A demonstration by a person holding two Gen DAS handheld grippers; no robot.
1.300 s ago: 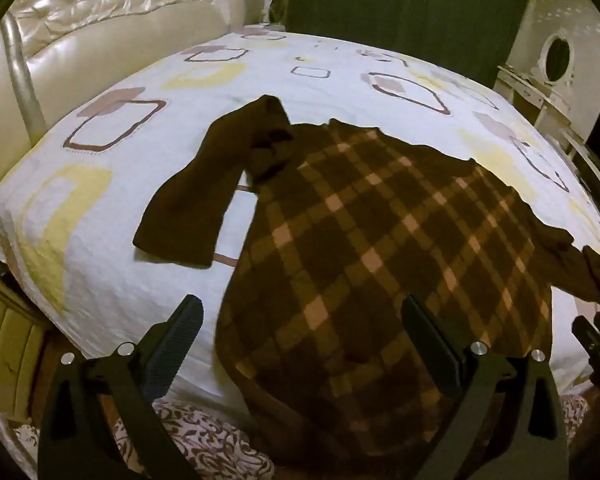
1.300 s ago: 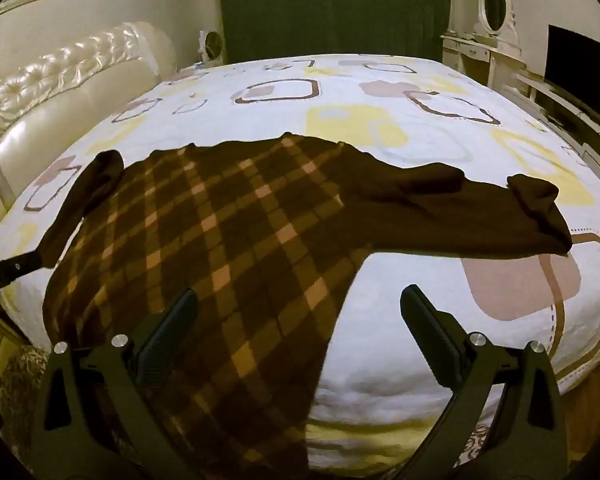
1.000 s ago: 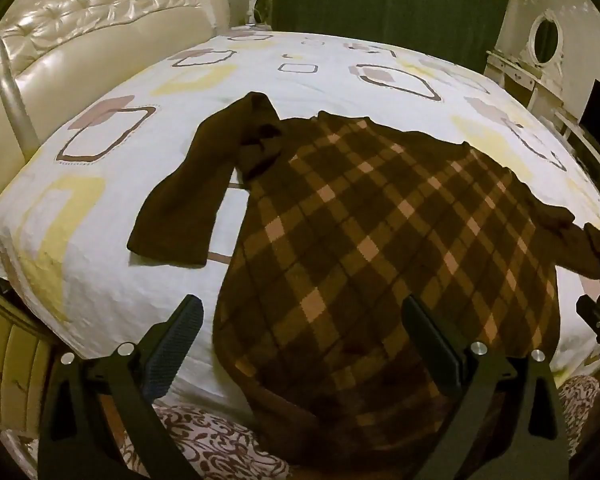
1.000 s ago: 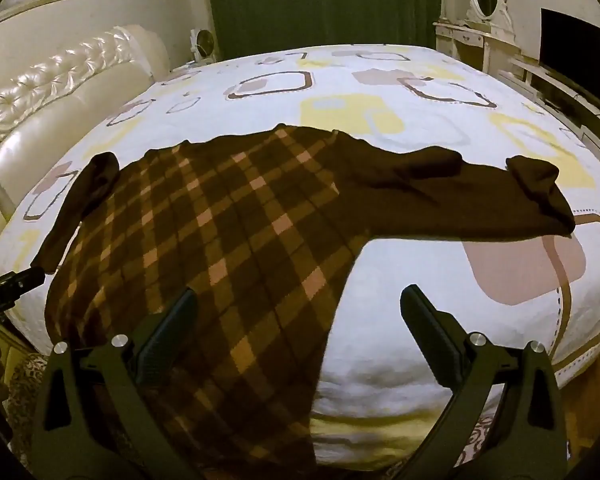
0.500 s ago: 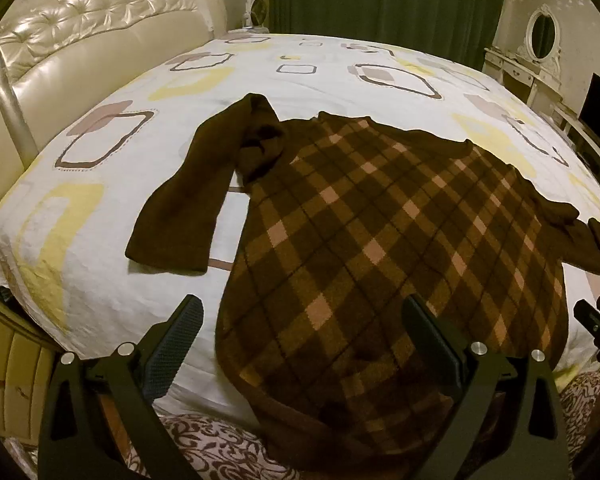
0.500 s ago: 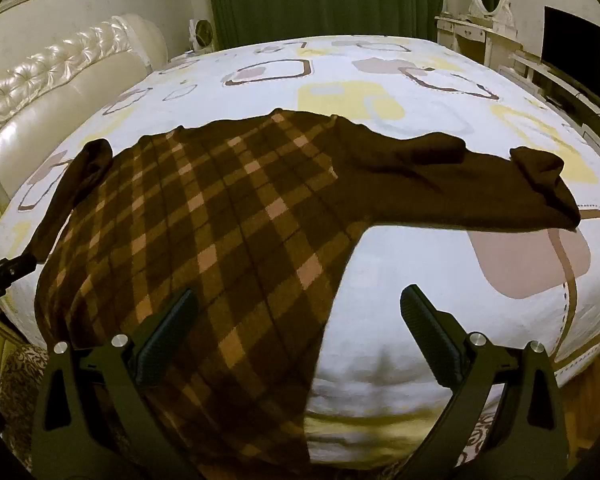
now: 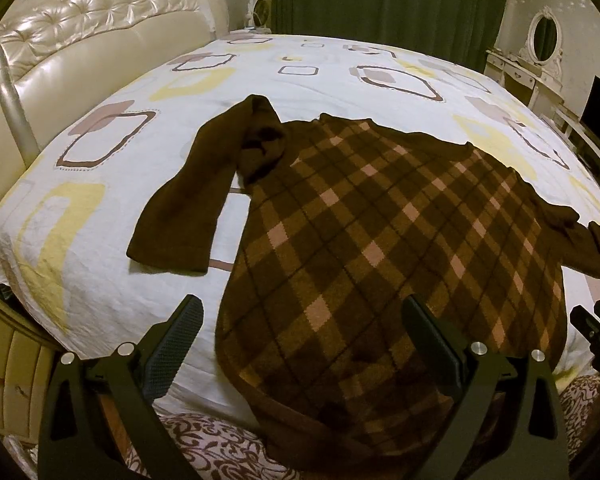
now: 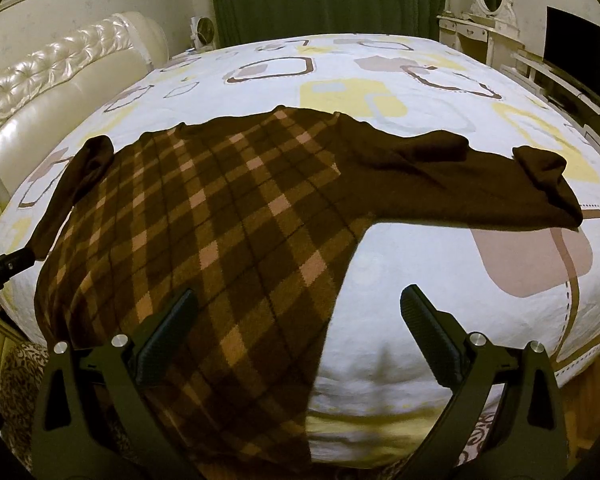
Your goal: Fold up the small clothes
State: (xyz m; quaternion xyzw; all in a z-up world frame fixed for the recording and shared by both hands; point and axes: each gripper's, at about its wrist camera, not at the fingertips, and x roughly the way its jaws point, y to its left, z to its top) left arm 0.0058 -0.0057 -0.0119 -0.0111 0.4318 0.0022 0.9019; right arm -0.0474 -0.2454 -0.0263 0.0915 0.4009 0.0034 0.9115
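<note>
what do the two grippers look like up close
Both match: the left gripper and right gripper are black two-finger frames with triangular cut-outs and silver round bolts near the finger bases. The finger pads are dark with a fine ribbed or dotted texture. No cables, sleeves or hands show.

Each gripper, left [image 7: 302,330] and right [image 8: 298,322], was matte black. Its two fingers [image 7: 172,348] carried ribbed dark pads. Silver round screws [image 7: 479,347] studded the triangular cut-out arms.
</note>
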